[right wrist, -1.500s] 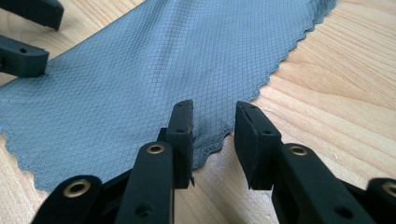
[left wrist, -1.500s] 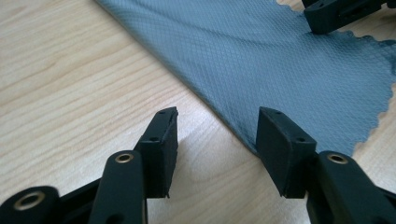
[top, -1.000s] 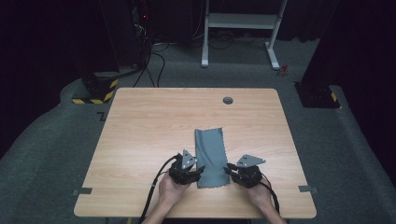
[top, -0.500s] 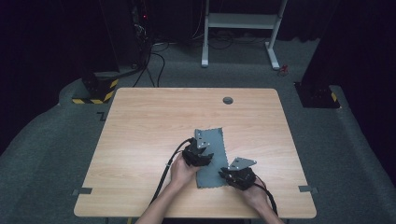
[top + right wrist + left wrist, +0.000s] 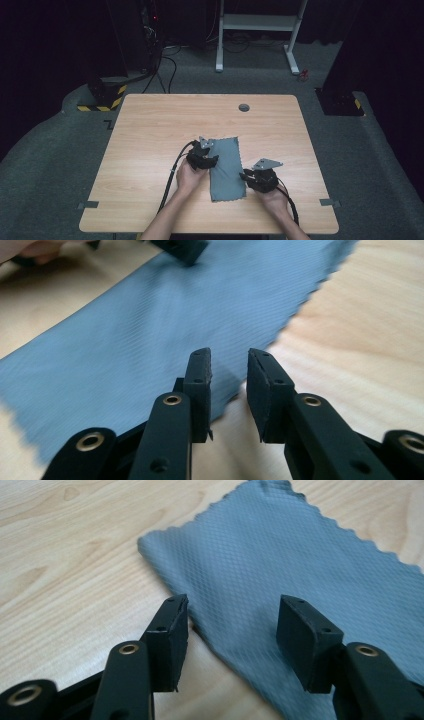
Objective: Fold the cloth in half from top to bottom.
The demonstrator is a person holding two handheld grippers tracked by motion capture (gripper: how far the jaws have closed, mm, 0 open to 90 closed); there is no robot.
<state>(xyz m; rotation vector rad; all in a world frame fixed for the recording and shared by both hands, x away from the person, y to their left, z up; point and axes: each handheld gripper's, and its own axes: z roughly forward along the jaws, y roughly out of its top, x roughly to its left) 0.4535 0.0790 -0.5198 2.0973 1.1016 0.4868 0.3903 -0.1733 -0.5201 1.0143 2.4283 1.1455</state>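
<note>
Currently | left gripper [image 5: 231, 630]: jaws spread over cloth [image 5: 226, 167] edge, nothing pinched | right gripper [image 5: 227, 390]: jaws just widening, narrow gap, empty, at cloth's other edge | cloth: folded strip, flat mid-desk [image 5: 150, 125] | next fold likely pending.

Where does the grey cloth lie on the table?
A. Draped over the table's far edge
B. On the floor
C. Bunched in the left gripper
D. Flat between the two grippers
D: in the high view the grey cloth lies flat on the table, left gripper and right gripper at its sides.
</note>
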